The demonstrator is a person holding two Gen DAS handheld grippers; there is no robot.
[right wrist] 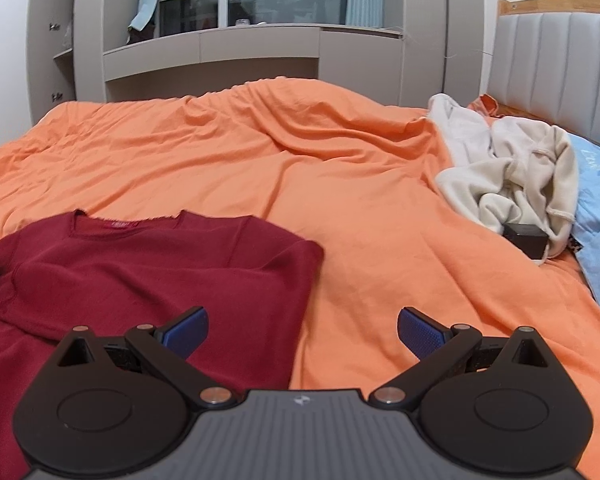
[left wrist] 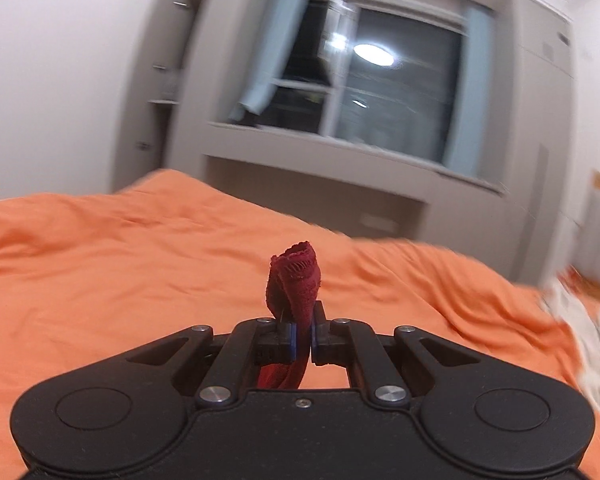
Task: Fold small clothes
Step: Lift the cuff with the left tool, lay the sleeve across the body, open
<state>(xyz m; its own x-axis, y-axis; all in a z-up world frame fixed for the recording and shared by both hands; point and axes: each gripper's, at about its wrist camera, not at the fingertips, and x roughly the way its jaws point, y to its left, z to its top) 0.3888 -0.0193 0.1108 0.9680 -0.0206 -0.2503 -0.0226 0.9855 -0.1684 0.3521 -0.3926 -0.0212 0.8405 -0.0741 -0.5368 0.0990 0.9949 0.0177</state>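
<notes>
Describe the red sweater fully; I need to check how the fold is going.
The red sweater is a dark red knit with a round neck and a small label inside the collar. It lies flat, neck away from the camera, on the orange bedcover, its right side already folded inward to a straight edge. The left tongs are shut on a bunched piece of it, raised. The right tongs hang open above its edge.

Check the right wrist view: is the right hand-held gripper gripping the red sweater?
No, the right hand-held gripper is wide open above the red sweater, nothing between its blue pads.
</notes>
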